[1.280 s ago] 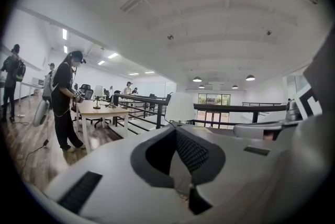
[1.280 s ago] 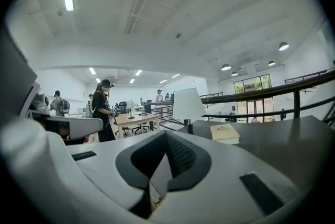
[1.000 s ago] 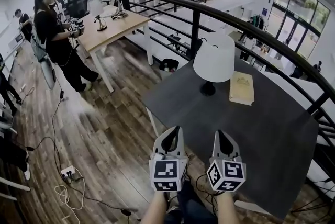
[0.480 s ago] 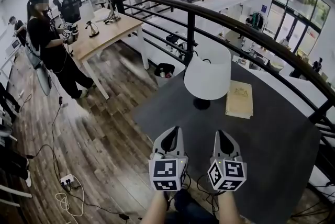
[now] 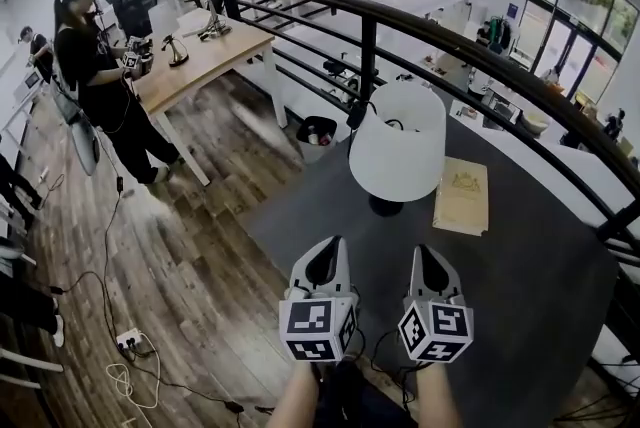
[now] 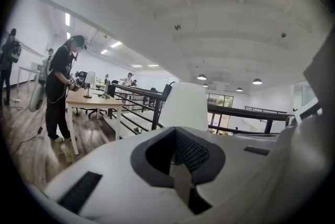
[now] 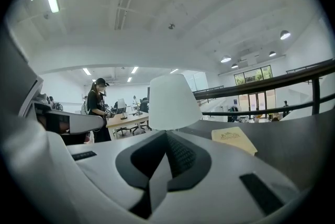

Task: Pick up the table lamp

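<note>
On a dark table (image 5: 520,296) by a black railing (image 5: 470,44), a white-shaded lamp (image 5: 398,151) stands upright, with a tan book (image 5: 461,198) lying just to its right. At the table's near side, the left gripper (image 5: 322,268) and right gripper (image 5: 432,270) are held side by side, pointing toward the lamp and apart from it. Each has its jaws closed together with nothing between them.

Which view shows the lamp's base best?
The head view: looking down, it shows the dark base on the table under the shade. Both gripper views show only the shade; the base is out of sight there.
</note>
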